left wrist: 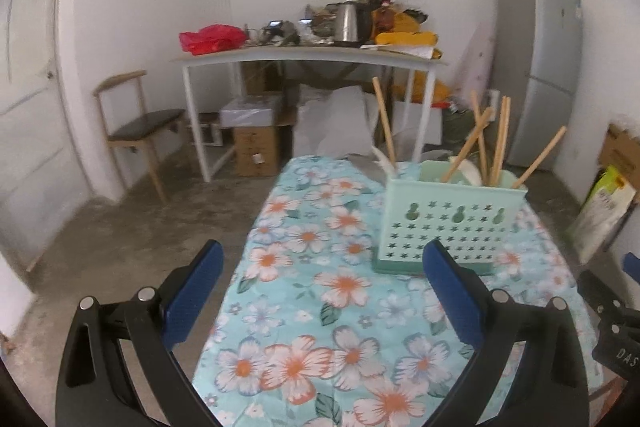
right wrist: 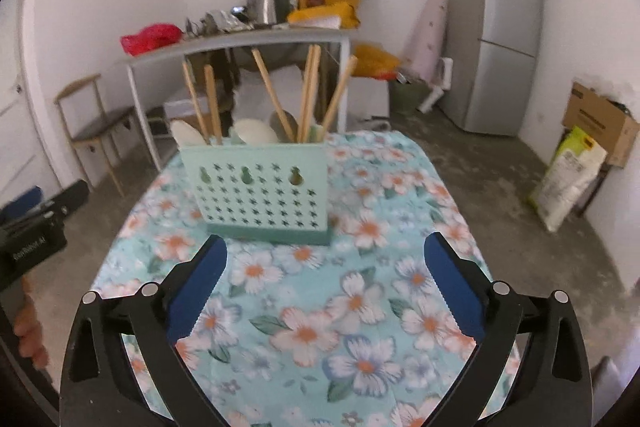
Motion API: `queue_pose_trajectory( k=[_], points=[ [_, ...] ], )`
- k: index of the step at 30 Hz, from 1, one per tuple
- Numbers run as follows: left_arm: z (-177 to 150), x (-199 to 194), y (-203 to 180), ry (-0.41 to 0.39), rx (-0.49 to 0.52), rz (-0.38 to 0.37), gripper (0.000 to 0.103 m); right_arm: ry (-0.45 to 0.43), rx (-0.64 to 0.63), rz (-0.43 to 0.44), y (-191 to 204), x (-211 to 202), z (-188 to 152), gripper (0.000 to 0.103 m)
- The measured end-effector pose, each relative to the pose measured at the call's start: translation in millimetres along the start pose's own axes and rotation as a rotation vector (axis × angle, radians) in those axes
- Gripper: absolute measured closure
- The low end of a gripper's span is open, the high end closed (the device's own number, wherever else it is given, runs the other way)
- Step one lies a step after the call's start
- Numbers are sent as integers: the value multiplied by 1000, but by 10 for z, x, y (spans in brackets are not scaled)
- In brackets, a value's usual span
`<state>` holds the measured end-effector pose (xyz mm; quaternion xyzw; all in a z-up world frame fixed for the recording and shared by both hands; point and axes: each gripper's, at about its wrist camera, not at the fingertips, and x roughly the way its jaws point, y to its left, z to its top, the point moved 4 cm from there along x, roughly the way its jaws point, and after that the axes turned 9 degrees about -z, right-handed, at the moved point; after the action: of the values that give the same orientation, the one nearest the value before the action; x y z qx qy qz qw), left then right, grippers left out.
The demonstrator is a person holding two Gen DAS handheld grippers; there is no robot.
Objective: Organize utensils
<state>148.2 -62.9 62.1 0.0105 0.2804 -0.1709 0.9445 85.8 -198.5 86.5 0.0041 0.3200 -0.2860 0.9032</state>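
A mint green perforated utensil holder (left wrist: 448, 223) stands upright on the floral tablecloth (left wrist: 320, 287). Several wooden chopsticks (left wrist: 498, 143) and white spoons (left wrist: 470, 173) stick out of its top. The holder (right wrist: 260, 187), chopsticks (right wrist: 310, 91) and spoons (right wrist: 254, 133) also show in the right wrist view. My left gripper (left wrist: 324, 291) is open and empty, low over the cloth, left of and nearer than the holder. My right gripper (right wrist: 326, 291) is open and empty, in front of the holder. Each gripper shows at the edge of the other's view.
Behind the table stand a white desk (left wrist: 304, 57) piled with clutter and a kettle (left wrist: 348, 21), a wooden chair (left wrist: 136, 123), boxes (left wrist: 256, 147) and a grey fridge (left wrist: 540, 67). A sack (right wrist: 568, 175) and a cardboard box (right wrist: 600, 123) sit on the floor at right.
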Motion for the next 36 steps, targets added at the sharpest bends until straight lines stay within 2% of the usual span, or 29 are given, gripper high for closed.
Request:
queue_pose_trajectory(
  k=[4, 9, 13, 22, 36],
  points=[
    [-24, -1, 5, 17, 7, 51, 6, 0, 10, -39, -40, -13, -48, 8],
    [-67, 31, 67, 55, 12, 104, 6, 12, 4, -48, -73, -30, -95, 8],
    [-64, 0, 112, 48, 1, 133, 6, 41, 7, -54, -92, 28, -122, 8],
    [-54, -44, 189, 44, -20, 160, 6, 46, 13, -64, -108, 41, -118, 8],
    [-85, 0, 213, 66, -24, 155, 6, 53, -4, -59, -77, 31, -126, 8]
  ],
)
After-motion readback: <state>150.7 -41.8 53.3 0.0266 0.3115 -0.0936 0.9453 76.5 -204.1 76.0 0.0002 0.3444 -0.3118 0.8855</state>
